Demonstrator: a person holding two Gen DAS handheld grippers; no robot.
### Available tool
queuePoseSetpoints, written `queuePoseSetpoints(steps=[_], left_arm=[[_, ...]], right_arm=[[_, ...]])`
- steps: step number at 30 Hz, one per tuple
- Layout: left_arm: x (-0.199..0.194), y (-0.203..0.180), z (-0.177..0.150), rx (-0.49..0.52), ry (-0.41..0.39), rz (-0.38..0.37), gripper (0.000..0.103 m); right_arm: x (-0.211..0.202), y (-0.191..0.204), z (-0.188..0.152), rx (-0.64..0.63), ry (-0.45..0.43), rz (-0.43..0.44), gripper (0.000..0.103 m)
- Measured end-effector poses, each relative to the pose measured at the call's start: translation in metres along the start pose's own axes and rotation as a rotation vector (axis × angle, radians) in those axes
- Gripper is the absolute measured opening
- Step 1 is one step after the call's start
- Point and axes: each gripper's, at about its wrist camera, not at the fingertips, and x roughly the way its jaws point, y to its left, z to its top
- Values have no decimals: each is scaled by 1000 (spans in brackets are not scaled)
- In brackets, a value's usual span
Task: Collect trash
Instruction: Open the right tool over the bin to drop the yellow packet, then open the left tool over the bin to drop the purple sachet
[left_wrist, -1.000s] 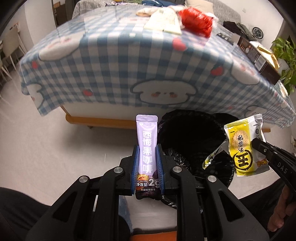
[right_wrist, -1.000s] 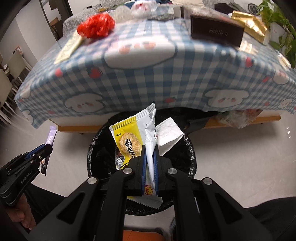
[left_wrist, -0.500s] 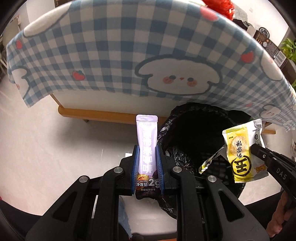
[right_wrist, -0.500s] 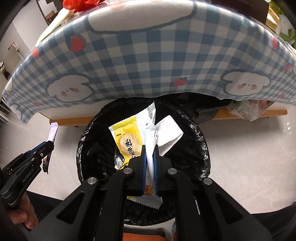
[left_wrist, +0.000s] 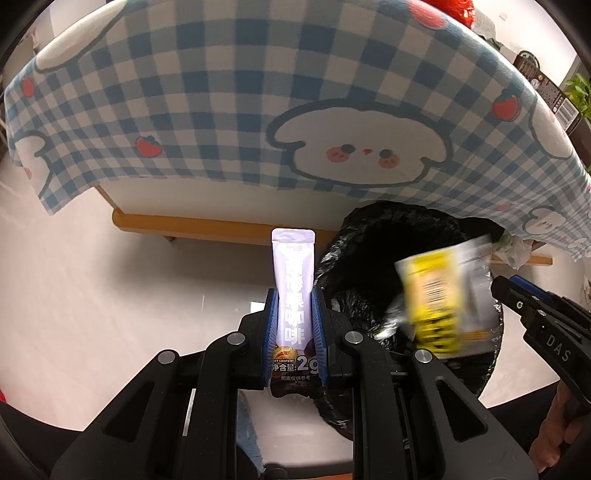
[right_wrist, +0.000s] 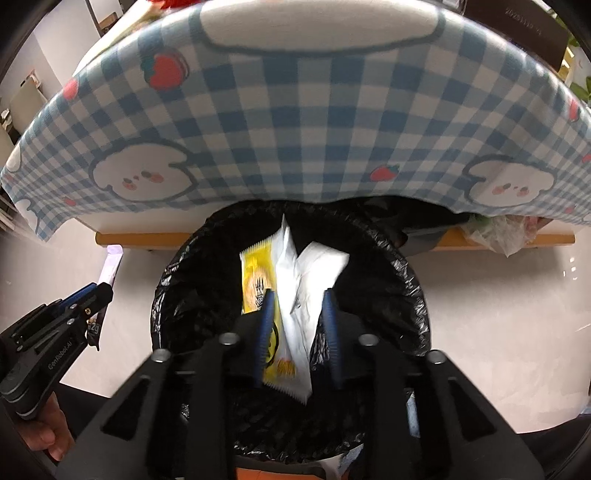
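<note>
Left wrist view: the left gripper (left_wrist: 293, 317) clamps a purple sachet (left_wrist: 293, 295) upright between its blue pads, over the pale floor (left_wrist: 110, 314) just left of the bin (left_wrist: 369, 236). Beyond the sachet hangs the checked tablecloth (left_wrist: 221, 92). At right a yellow wrapper (left_wrist: 432, 295), blurred, sits over the bin's black liner, just beside the right gripper's tip (left_wrist: 517, 299).

Right wrist view: the right gripper (right_wrist: 299, 317) has its jaws spread apart above the bin (right_wrist: 406, 266); the yellow wrapper (right_wrist: 256, 280) and a white wrapper (right_wrist: 299, 295) lie between the pads, loose, over the bin's mouth. Whether a pad touches them, I cannot tell. The left gripper (right_wrist: 96, 295) shows at left with the sachet (right_wrist: 110, 266)
</note>
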Motion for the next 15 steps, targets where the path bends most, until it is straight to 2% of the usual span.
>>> queuePoseSetpoints(steps=[4,10,15], left_arm=[[-5,-14,1,23,-7,-14,17],[-7,-41,1,57,-5,-34,17],[-2,-64,0,93,-1,-52,17]], right_arm=[[-11,-10,1,12,-38,-15,61],[-26,-32,0,26,-84,-38,82],[-37,-55,-3,45,-115,-61,93]])
